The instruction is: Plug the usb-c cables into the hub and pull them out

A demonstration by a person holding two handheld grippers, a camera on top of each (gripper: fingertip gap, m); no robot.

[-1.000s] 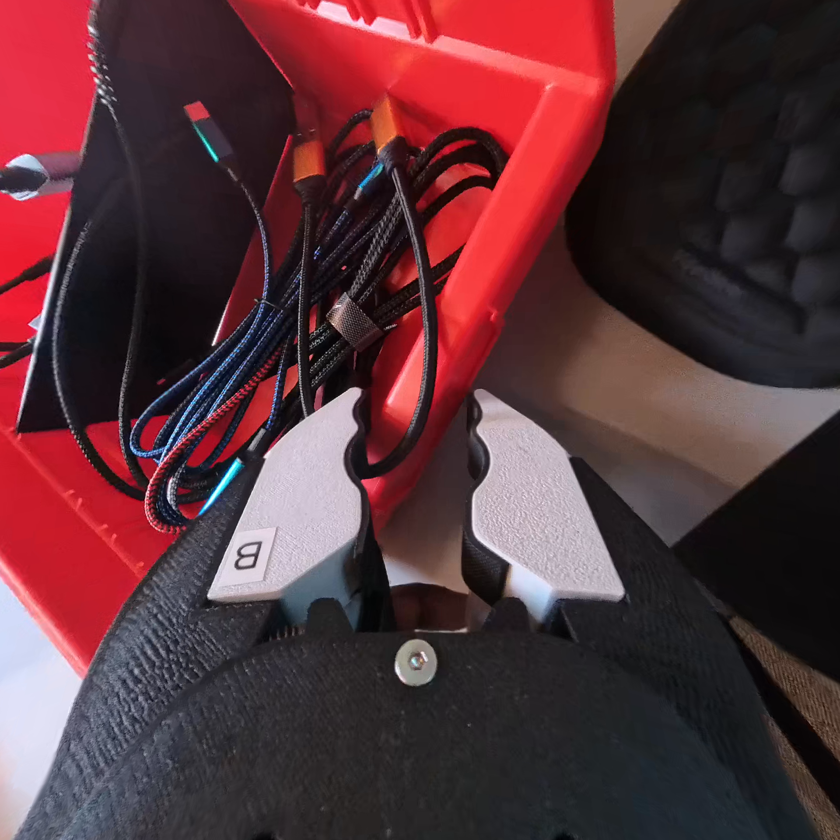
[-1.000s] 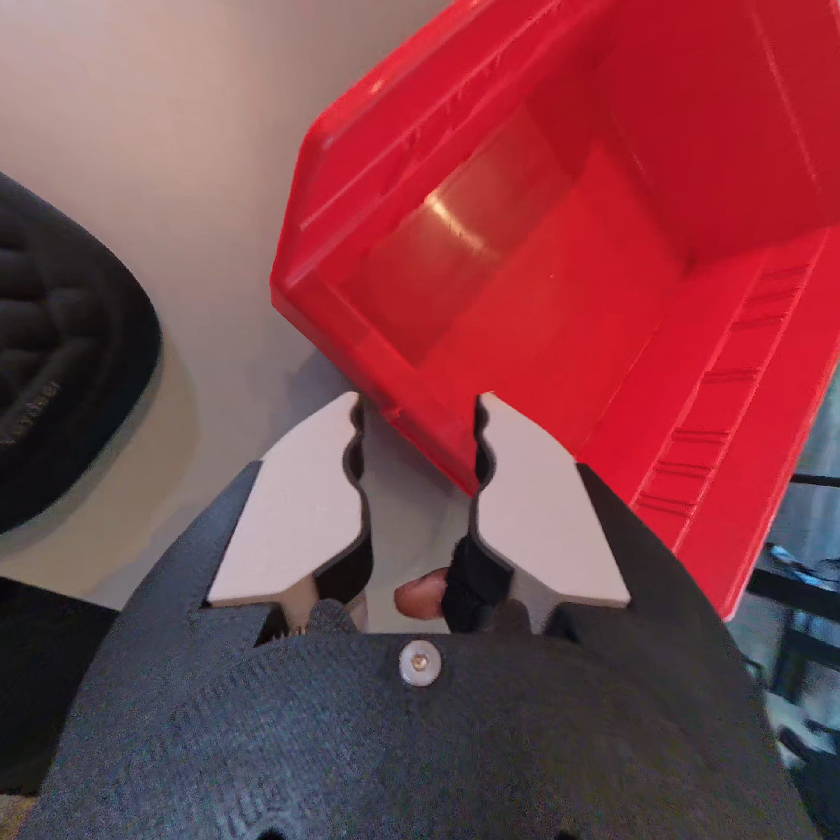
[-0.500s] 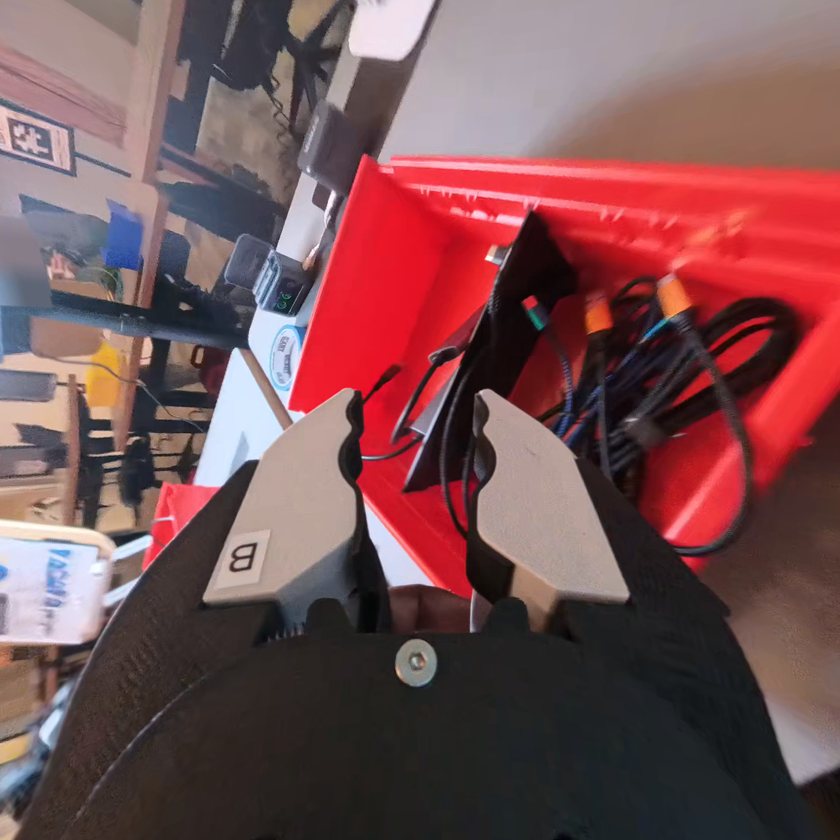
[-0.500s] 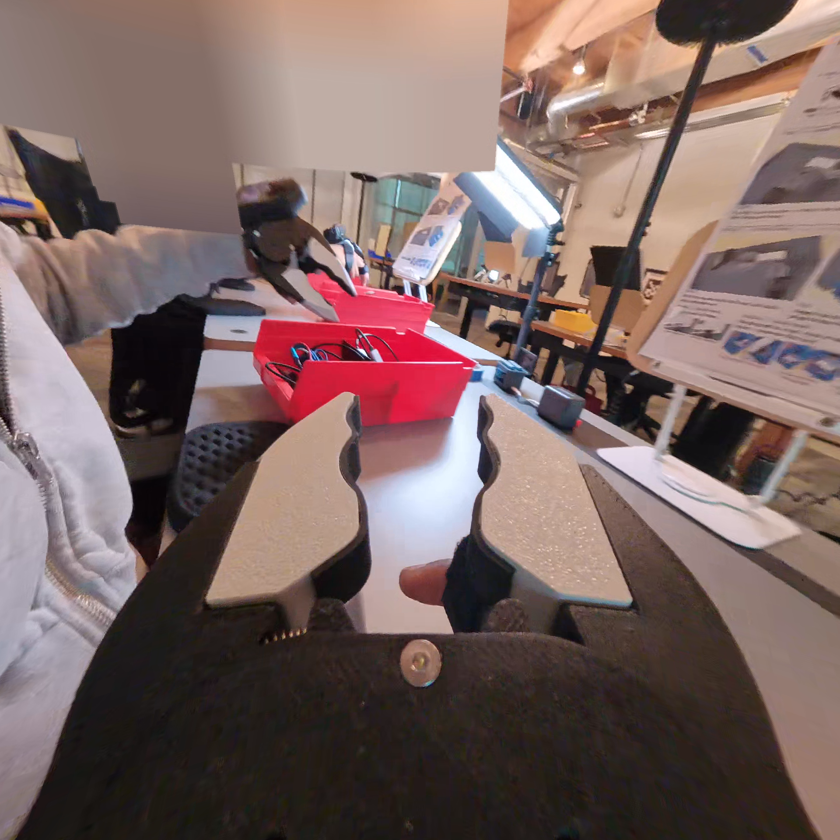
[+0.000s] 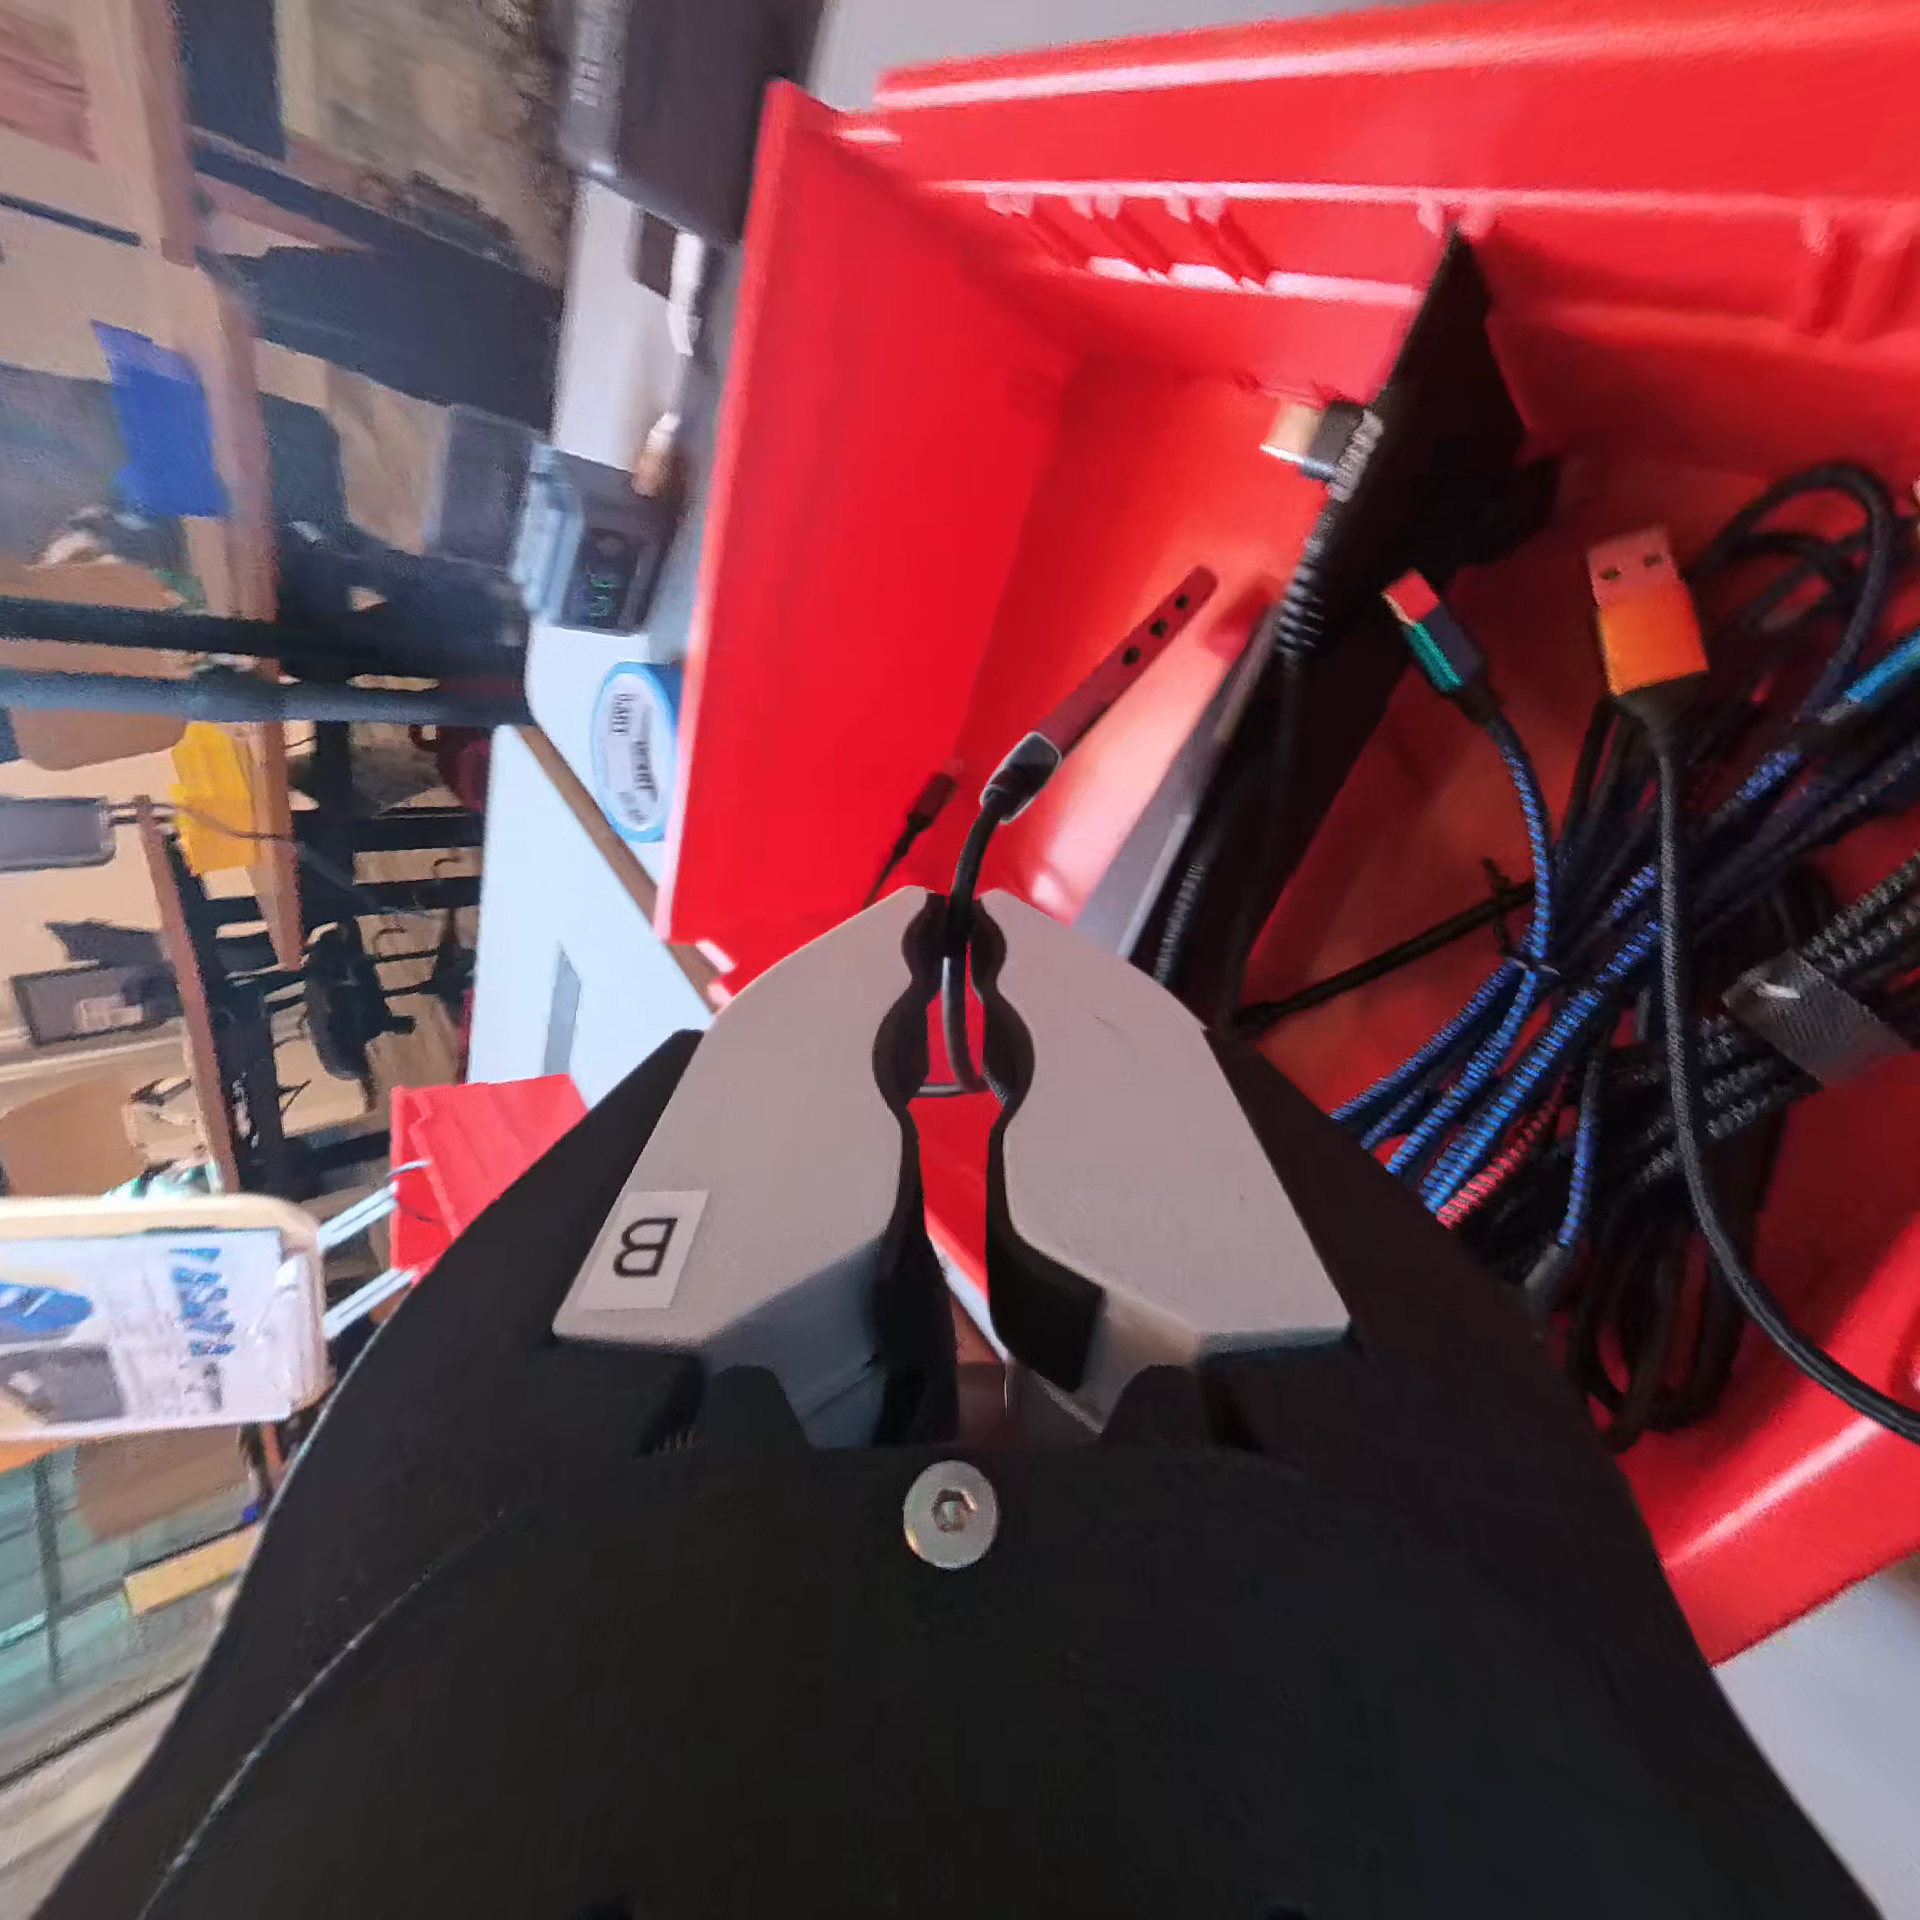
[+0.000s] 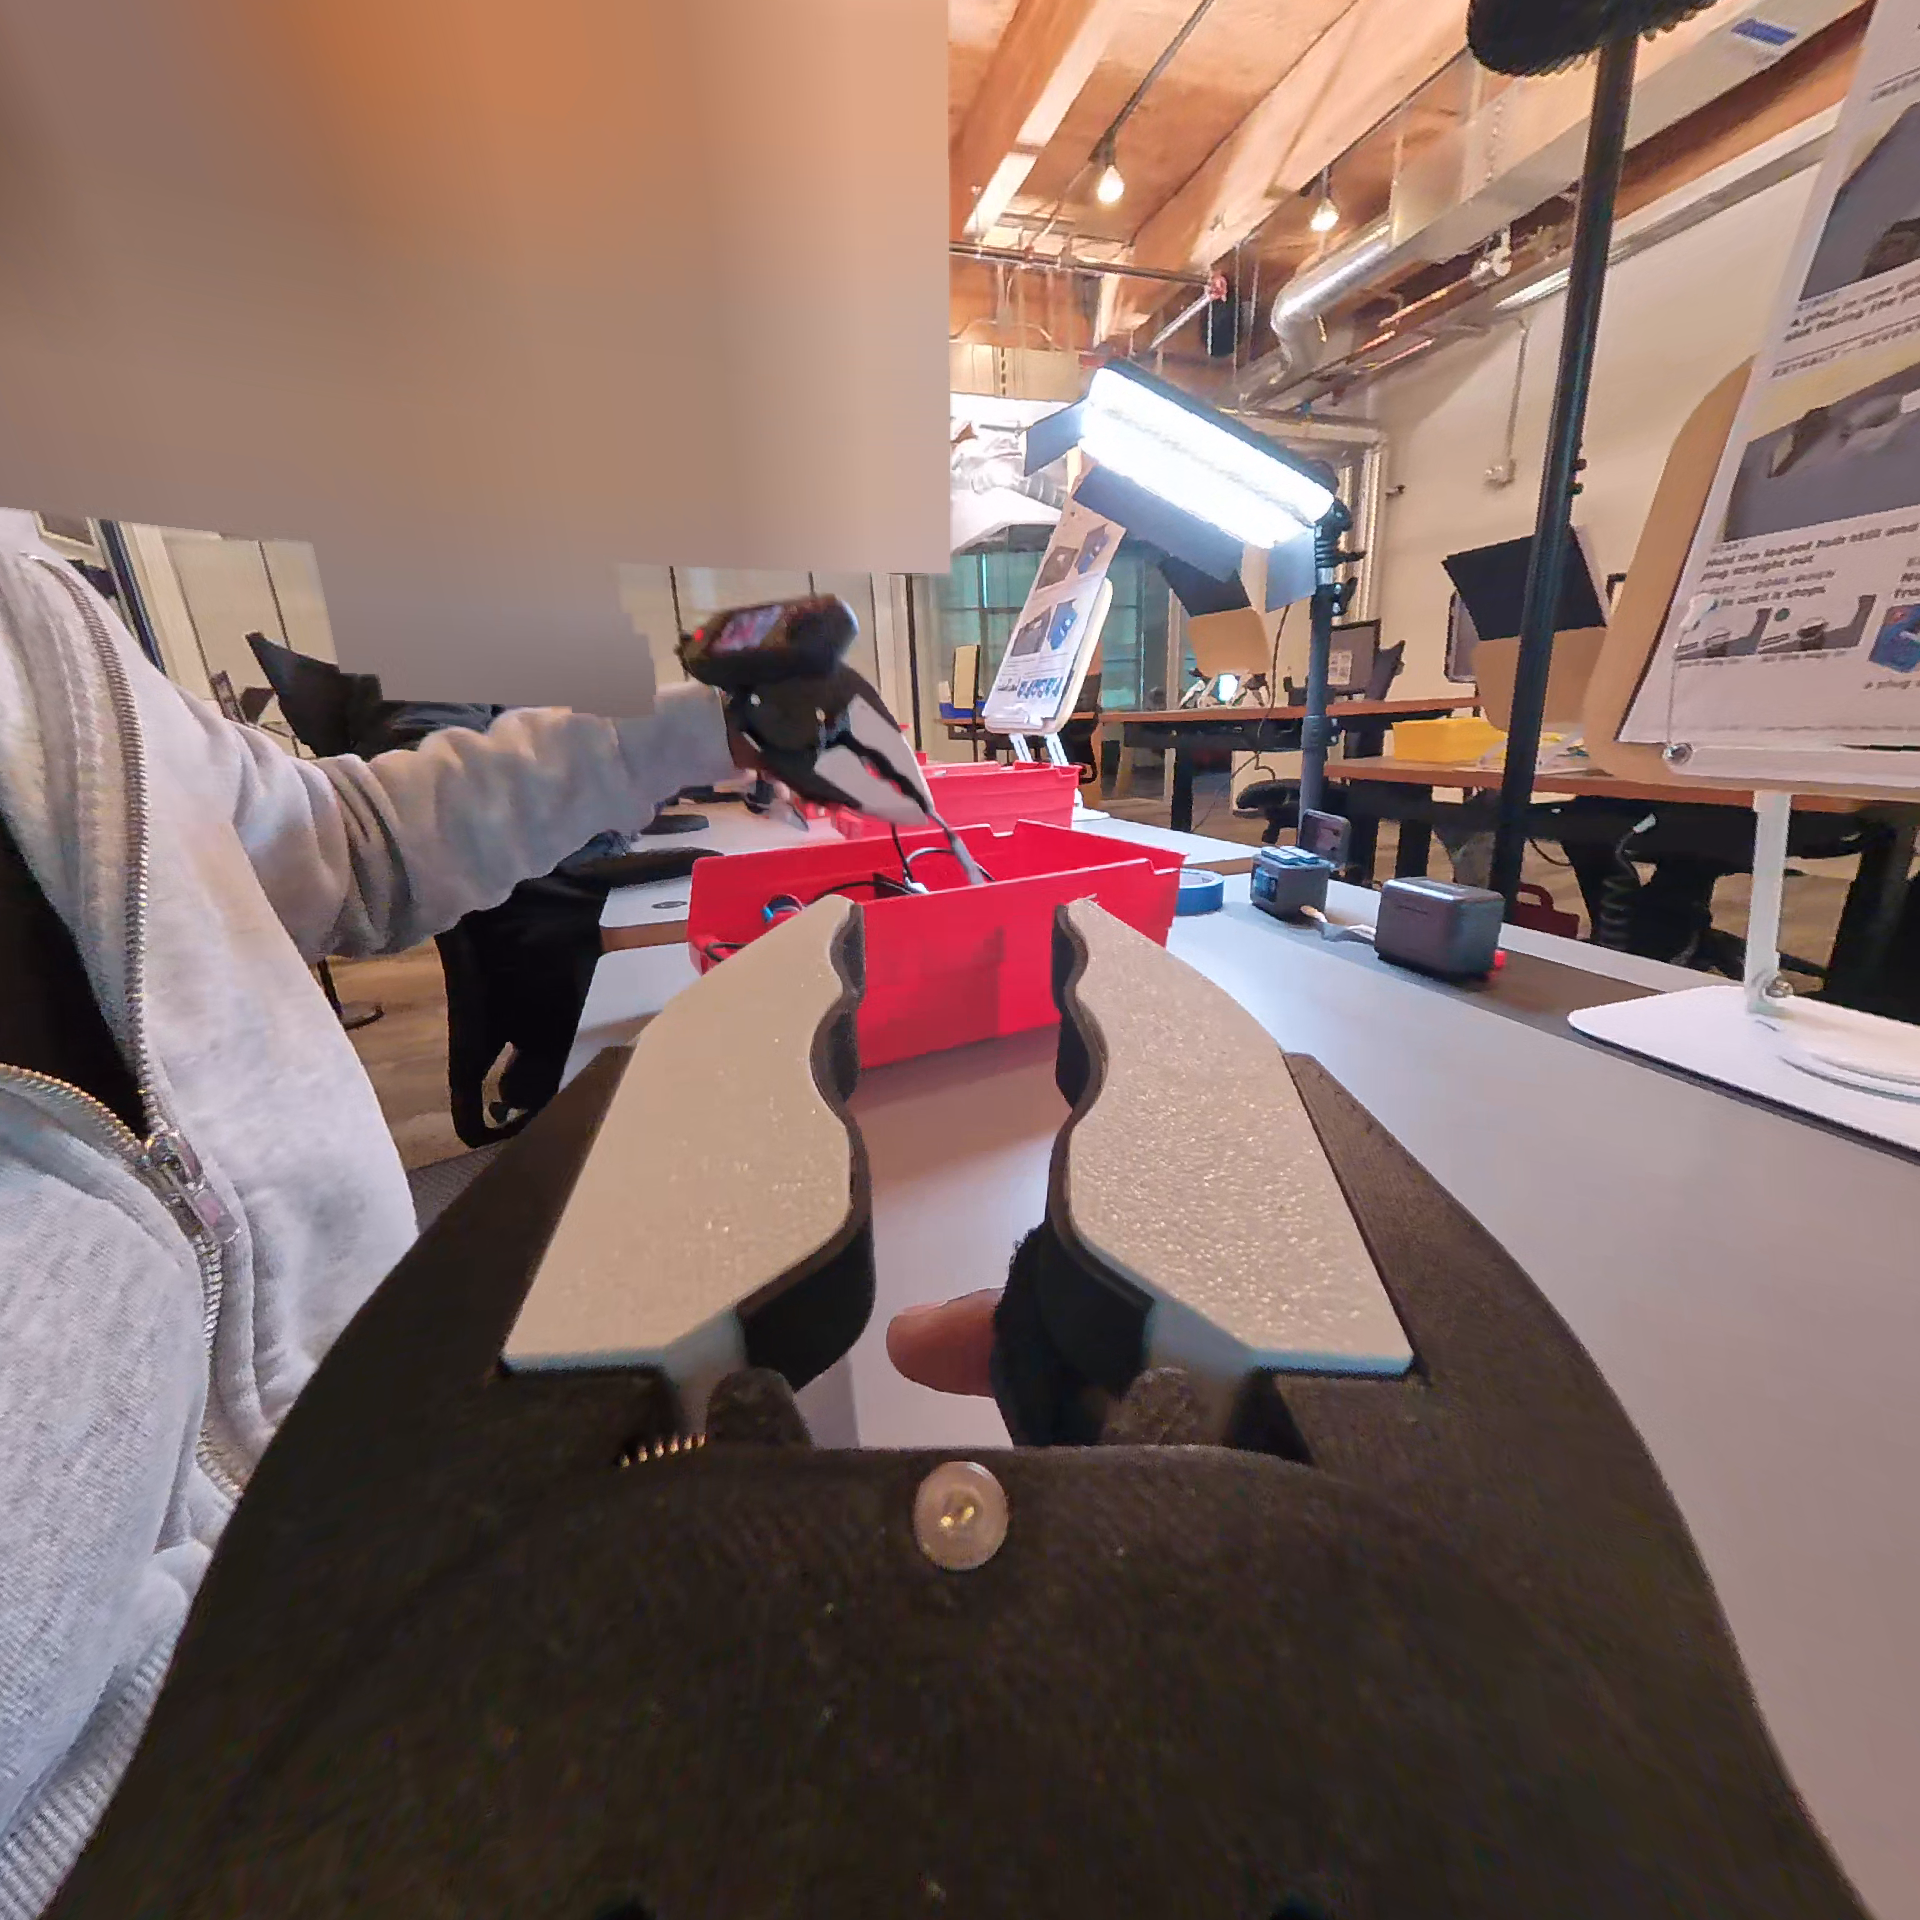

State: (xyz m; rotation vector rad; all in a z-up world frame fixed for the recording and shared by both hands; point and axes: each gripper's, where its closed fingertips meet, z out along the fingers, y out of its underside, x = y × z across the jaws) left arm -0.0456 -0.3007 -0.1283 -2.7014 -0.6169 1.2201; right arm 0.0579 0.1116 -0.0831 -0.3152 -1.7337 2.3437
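Observation:
In the left wrist view my left gripper (image 5: 954, 912) is shut on a thin black cable (image 5: 977, 831) at its fingertips. That cable runs up to a slim grey hub (image 5: 1127, 660), which hangs tilted over the left compartment of a red bin (image 5: 883, 468). A bundle of braided cables (image 5: 1621, 966) with an orange plug (image 5: 1647, 623) lies in the right compartment, behind a black divider (image 5: 1444, 457). My right gripper (image 6: 956, 925) is open and empty, low over the grey table (image 6: 1455, 1143). It faces the red bin (image 6: 738, 925) and the left gripper (image 6: 873, 769).
A blue tape roll (image 6: 1200, 888), two small grey devices (image 6: 1439, 925) and a white stand base (image 6: 1745, 1039) sit right of the bin. A second red bin (image 6: 987, 795) stands behind it. A person's grey sleeve (image 6: 416, 810) reaches in from the left. The gap from one gripper's tips to the other's is roughly 45 centimetres.
My left gripper went from open above the bin to shut on the hub's black cable, closer in over the left compartment. My right gripper stays open and has barely moved.

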